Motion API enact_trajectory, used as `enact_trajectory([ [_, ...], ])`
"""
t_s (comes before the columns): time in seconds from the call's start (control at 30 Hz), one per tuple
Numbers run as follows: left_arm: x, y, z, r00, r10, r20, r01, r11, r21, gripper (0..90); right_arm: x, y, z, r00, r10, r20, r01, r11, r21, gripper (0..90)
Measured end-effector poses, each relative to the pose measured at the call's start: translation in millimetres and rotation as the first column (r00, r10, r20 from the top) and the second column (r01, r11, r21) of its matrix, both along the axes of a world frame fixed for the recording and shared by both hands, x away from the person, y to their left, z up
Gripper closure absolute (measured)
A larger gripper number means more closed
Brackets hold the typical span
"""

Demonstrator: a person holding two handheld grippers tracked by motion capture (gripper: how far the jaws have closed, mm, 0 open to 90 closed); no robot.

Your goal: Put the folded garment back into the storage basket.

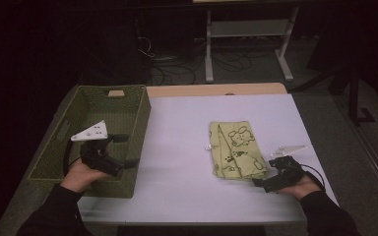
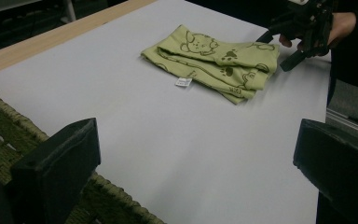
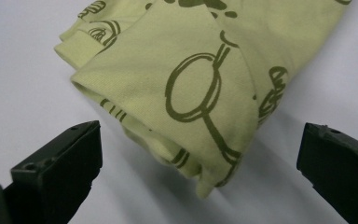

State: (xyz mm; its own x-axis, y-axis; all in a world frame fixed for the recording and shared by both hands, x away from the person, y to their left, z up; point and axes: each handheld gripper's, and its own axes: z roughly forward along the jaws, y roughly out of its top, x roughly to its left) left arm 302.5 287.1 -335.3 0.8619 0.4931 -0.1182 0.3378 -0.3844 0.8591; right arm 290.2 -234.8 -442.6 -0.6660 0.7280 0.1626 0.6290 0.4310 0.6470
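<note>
Hovering released at lower right of the high view, right tool (image 1: 275, 178) straddles the folded cloth's (image 1: 236, 150) corner on the worktop (image 1: 177, 162); a shallow pinch probably peels only the top layer, unfolding it.

My bench sits in dim lab: loose cables (image 1: 177, 69) on floor at 12 o'clock, white frame legs (image 1: 248, 44) beyond table (image 1: 177, 162).

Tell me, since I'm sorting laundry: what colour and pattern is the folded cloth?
Pale yellow-green folded cloth with dark olive line drawings; clearest in the right gripper view.
</note>
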Motion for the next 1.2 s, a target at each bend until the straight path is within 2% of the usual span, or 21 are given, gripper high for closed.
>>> enact_trajectory([
  [0.23,0.2,0.1,0.0,1.0,0.0,0.0,0.0,1.0,0.0,0.0,1.1,3.1,-3.2,0.9999,0.008,-0.012,-0.008,1.0,-0.018,0.6],
  [0.47,0.2,0.0,0.0,1.0,0.0,-0.001,0.0,1.0,0.0,0.0,2.1,5.7,-6.3,0.9997,0.018,-0.016,-0.019,0.999,-0.03,5.8],
  [0.63,0.3,0.1,0.0,1.0,0.0,-0.001,0.0,1.0,0.0,0.0,3.5,7.3,-7.6,0.9998,0.018,0.004,-0.018,0.999,-0.041,13.6],
  [0.8,0.3,0.1,0.0,1.0,0.0,-0.002,0.0,1.0,0.0,0.0,3.4,6.1,-6.7,0.9998,0.019,-0.002,-0.019,0.999,-0.031,18.2],
  [1.2,0.3,0.1,0.0,1.0,0.0,-0.002,0.0,1.0,0.002,0.0,2.1,5.7,-4.8,0.9999,0.017,0.002,-0.017,0.999,-0.028,36.3],
])
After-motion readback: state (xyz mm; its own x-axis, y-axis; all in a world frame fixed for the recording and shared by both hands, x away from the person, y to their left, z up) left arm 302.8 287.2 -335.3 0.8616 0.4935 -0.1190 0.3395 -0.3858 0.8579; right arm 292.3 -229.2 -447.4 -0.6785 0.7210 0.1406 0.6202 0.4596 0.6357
